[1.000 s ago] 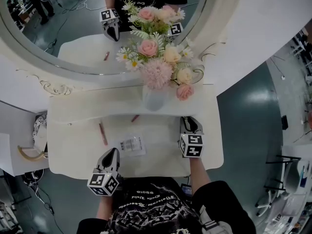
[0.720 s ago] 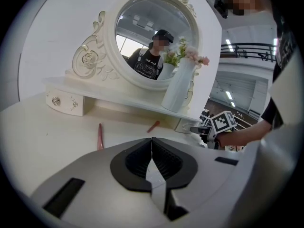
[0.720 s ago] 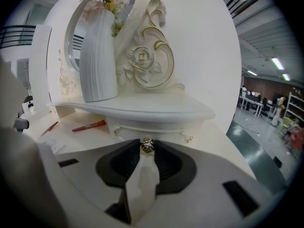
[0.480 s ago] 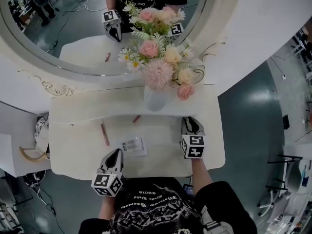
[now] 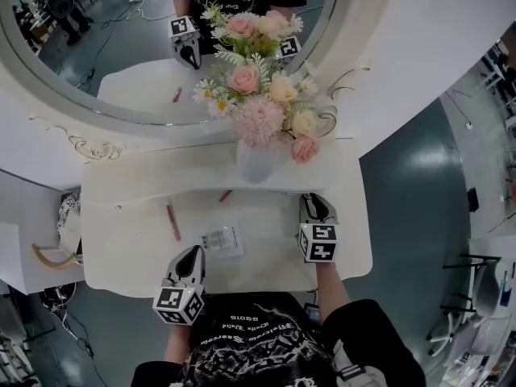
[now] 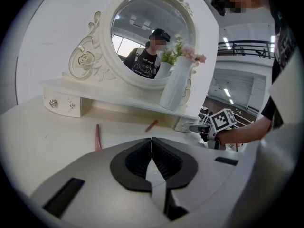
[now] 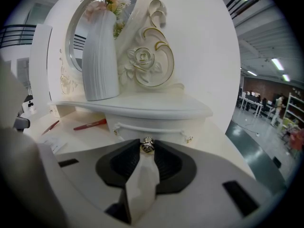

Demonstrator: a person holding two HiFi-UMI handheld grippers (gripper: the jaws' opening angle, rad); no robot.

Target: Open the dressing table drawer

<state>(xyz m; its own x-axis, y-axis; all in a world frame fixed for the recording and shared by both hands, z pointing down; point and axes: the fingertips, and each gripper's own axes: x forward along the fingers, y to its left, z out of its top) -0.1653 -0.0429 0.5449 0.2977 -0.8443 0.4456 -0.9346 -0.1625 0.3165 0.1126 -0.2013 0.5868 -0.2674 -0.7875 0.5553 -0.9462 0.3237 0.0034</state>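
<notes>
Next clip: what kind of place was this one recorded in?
Probably a large indoor hall or lab, not a bedroom. A white dressing table with a mirror and a vase of flowers stands on a green floor, with ceiling strip lights and desks behind.

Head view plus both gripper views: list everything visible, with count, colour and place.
white dressing table: one, beneath everything.
round white-framed mirror: one, behind the shelf.
white ribbed vase of flowers: one, pink and cream blooms, on the shelf.
slim pink-red sticks: two, on the tabletop.
clear printed packet: one, tabletop centre.
small metallic drawer knob: one, right drawer front.
left gripper: one, grey, jaws together, empty.
right gripper: one, grey, jaws closed on the knob.
</notes>
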